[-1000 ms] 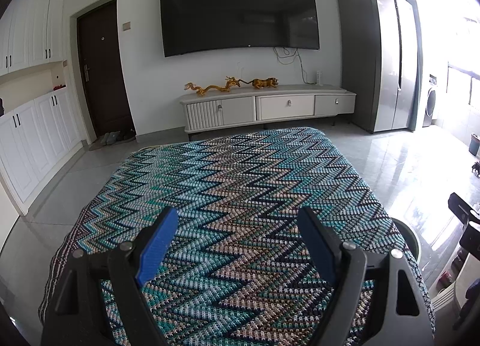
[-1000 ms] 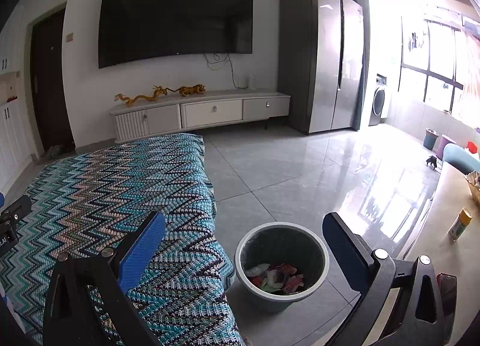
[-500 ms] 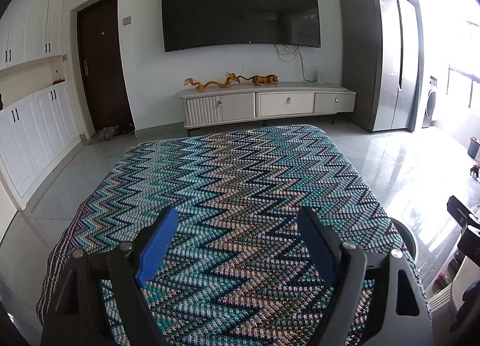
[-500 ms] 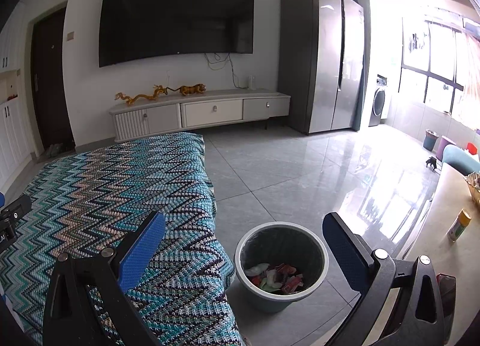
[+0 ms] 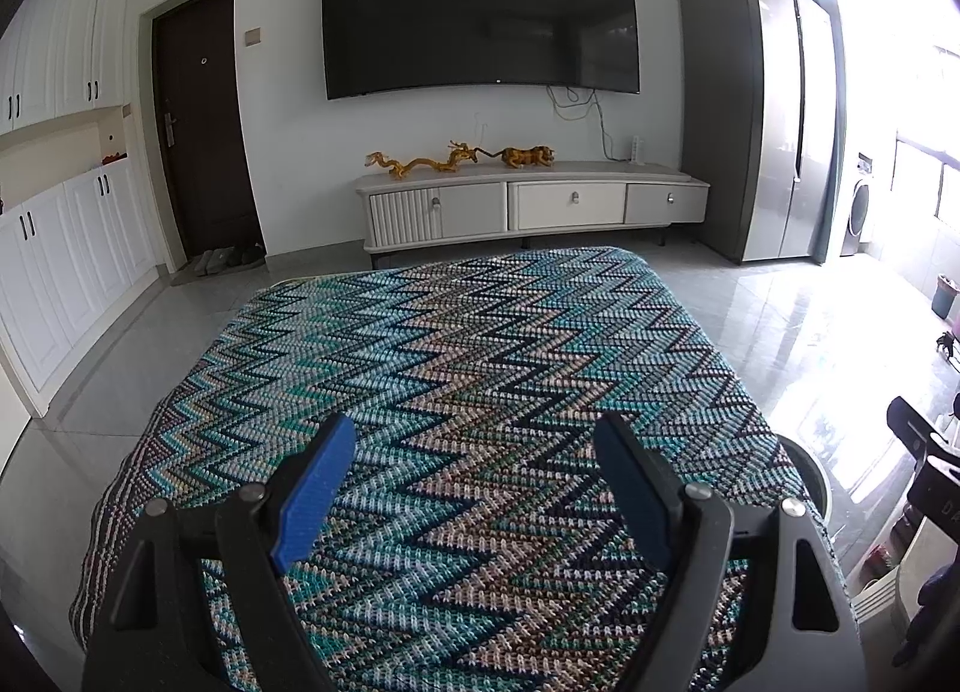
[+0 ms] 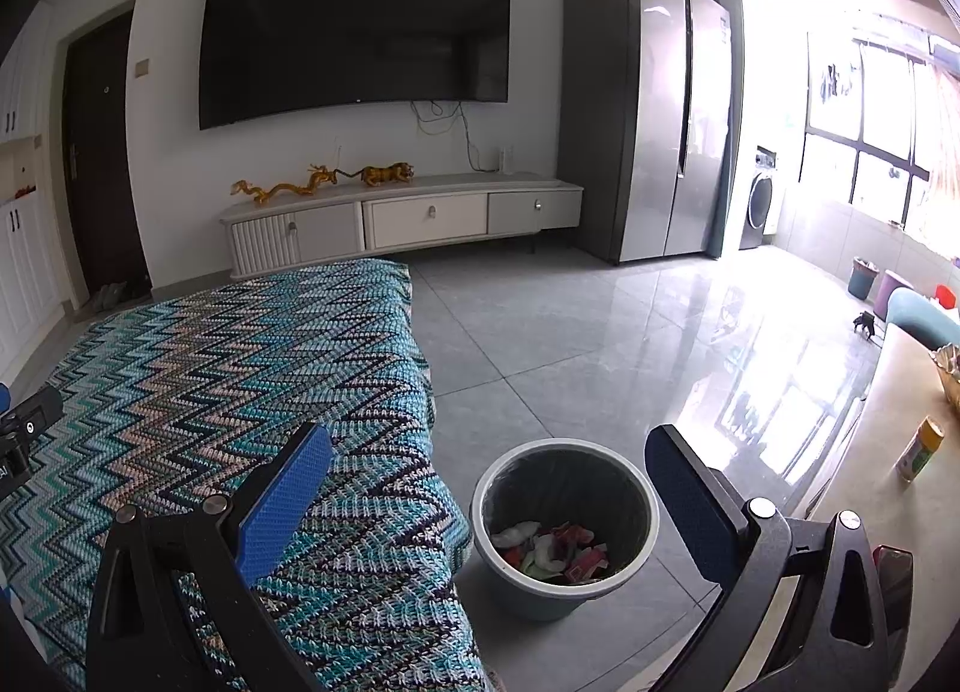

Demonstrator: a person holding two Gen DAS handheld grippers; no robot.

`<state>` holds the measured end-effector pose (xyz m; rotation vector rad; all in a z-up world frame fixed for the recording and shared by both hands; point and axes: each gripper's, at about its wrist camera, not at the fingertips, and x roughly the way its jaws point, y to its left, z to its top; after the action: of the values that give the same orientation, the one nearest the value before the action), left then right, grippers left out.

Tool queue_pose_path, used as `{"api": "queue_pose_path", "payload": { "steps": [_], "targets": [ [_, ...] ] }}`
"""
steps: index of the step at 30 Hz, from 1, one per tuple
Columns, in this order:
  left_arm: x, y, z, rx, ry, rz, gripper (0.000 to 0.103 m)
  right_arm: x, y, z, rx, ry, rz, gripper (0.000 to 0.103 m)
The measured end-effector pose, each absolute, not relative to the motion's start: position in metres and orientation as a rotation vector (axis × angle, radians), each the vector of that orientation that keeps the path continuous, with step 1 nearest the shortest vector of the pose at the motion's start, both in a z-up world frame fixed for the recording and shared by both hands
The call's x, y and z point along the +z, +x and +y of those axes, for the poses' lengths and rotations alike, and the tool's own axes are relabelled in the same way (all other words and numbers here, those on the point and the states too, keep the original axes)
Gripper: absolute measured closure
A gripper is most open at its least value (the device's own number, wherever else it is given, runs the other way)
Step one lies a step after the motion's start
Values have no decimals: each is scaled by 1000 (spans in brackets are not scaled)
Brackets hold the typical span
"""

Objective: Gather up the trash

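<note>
Trash (image 6: 555, 551) is being held inside the bin (image 6: 651, 518) beside the zigzag cloth (image 5: 480, 368). Left gripper (image 5: 480, 467) and right gripper (image 6: 489, 473) are being kept spread, nothing gripped.

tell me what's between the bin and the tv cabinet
In the right wrist view, only bare grey floor tiles lie between the bin and the tv cabinet.

TV (image 5: 480, 11) on wall; fridge (image 6: 648, 104) w/ washer (image 6: 761, 206) beside

table (image 5: 480, 362): zigzag knit cloth only | floor (image 6: 570, 332): trash bin (image 6: 510, 578) beside table
</note>
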<state>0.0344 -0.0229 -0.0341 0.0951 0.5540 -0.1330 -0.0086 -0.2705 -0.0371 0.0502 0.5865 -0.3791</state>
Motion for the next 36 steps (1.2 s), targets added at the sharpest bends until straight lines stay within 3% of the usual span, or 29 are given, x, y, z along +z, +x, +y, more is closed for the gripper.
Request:
{"api": "queue_pose_path", "payload": {
  "steps": [36],
  "targets": [
    [-30, 34, -21, -76, 120, 546, 22, -41, -6, -268, -380, 47, 593, 0]
  ]
}}
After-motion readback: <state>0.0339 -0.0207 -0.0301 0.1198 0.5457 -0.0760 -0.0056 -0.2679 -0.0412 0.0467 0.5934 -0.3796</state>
